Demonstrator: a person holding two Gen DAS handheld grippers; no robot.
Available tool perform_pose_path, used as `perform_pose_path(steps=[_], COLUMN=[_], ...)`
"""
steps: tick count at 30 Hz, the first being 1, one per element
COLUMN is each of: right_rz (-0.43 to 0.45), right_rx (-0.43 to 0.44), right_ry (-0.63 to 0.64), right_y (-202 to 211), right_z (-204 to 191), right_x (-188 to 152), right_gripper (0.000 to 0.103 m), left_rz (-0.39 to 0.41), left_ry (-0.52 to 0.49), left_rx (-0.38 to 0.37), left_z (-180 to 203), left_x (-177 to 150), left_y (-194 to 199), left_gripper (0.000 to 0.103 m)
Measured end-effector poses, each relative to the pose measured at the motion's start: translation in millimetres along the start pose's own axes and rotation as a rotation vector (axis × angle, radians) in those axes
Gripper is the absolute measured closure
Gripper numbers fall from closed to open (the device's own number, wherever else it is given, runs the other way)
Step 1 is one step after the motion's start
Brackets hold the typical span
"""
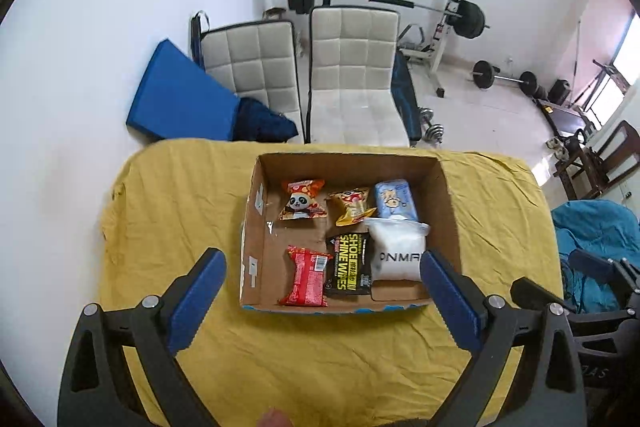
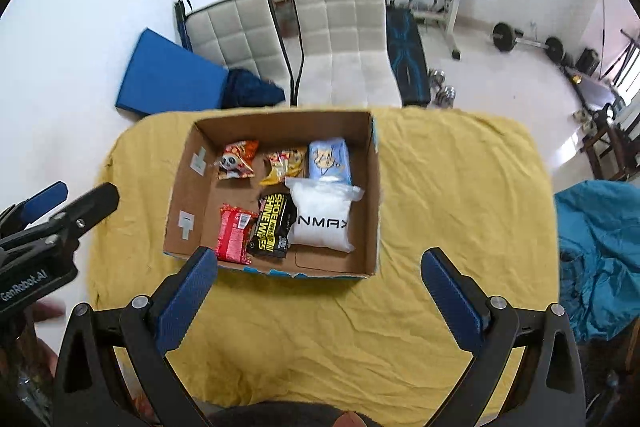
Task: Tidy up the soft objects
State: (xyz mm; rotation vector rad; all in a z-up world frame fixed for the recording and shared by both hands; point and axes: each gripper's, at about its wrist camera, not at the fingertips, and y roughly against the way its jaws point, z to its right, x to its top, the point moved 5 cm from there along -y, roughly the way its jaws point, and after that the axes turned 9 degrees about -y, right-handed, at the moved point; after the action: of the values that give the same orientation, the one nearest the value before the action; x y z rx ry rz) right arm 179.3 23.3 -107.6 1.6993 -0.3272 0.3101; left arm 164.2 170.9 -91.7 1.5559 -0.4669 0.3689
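An open cardboard box (image 1: 448, 203) (image 2: 374, 195) sits on the yellow-covered table. Inside lie a panda snack bag (image 1: 302, 201) (image 2: 236, 161), a yellow snack bag (image 1: 352, 207) (image 2: 282, 163), a light blue tissue pack (image 1: 394, 199) (image 2: 330, 157), a red packet (image 1: 306, 277) (image 2: 234, 237), a black shoe wipes pack (image 1: 348, 265) (image 2: 272, 227) and a white pouch (image 1: 396, 247) (image 2: 324, 217). My left gripper (image 1: 322, 267) is open and empty, in front of the box. My right gripper (image 2: 320, 267) is open and empty, near the box's front edge.
The yellow cloth (image 1: 168, 211) (image 2: 460, 195) covers the whole table. Two white chairs (image 1: 352, 75) (image 2: 340, 35) stand behind it, with a blue mat (image 1: 176, 99) and gym weights (image 1: 468, 19) beyond. A teal cloth (image 2: 600, 247) lies to the right.
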Motion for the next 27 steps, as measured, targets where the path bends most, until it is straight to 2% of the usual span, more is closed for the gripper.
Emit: perform_pose_path(steps=[11, 20, 27], right_rz=[0.080, 0.105, 0.112], right_rx=[-0.018, -0.024, -0.034], right_ry=[-0.004, -0.012, -0.003], right_y=[65.7, 87.0, 90.2], right_z=[7.0, 11.5, 9.0], right_x=[-14.2, -17.8, -20.1], right_gripper=[0.000, 0.000, 0.000], left_rz=[0.046, 0.052, 0.021], left_ry=[0.013, 0.036, 0.051], left_rx=[0.013, 0.012, 0.025], left_z=[10.2, 13.1, 13.4], left_x=[-10.6, -18.7, -27.8], left_y=[52.3, 66.9, 70.5], left_gripper=[0.000, 0.000, 0.000])
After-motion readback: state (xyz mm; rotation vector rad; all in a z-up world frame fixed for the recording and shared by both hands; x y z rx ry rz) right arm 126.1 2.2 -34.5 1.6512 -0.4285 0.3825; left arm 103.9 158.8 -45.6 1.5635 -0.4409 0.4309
